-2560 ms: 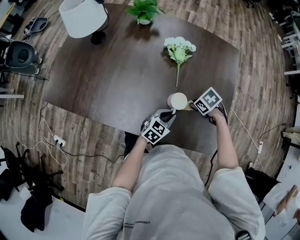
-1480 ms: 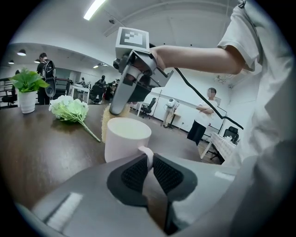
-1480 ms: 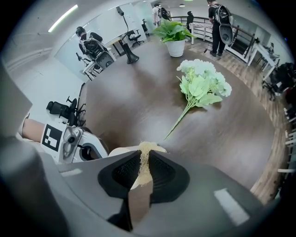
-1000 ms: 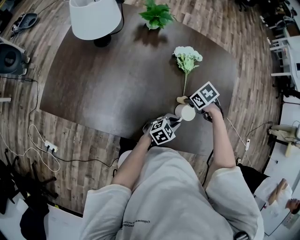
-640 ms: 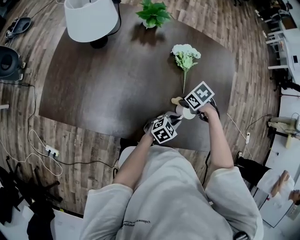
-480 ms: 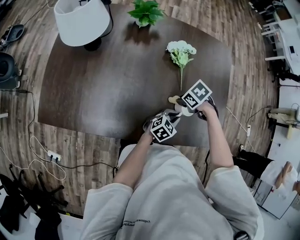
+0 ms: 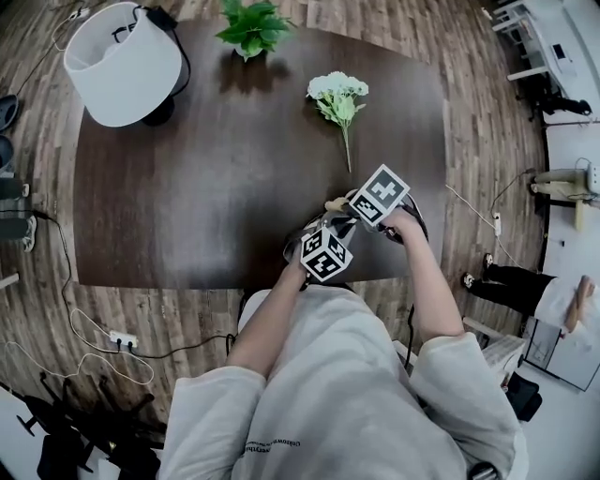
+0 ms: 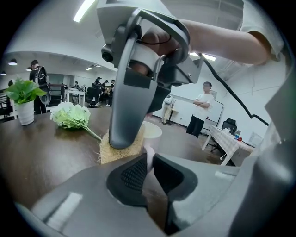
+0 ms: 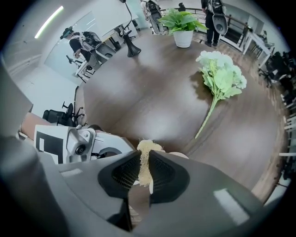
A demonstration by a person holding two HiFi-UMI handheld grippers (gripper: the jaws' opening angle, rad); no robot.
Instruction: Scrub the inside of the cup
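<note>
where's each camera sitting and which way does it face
Head view: on the person's head, steeply down at the table; torso, arms show.
Left gripper view: on the left gripper, along jaws shut on the cup; a forearm above.
Right gripper view: on the right gripper, across the table past its scrubber.
Gripper views share the flowers.

Table point(image 7: 216, 187): dark wood top, rounded corners.
- Far-left corner: lamp point(image 7: 122, 66), white shade, dark base.
- Far edge, about the middle: potted green plant point(image 7: 248, 26).
- Right half: bunch of white flowers point(image 7: 336, 94) lying flat, stem toward the near edge.
- Near edge, right: cup point(image 8: 151, 131); contact with the top cannot be told.
</note>
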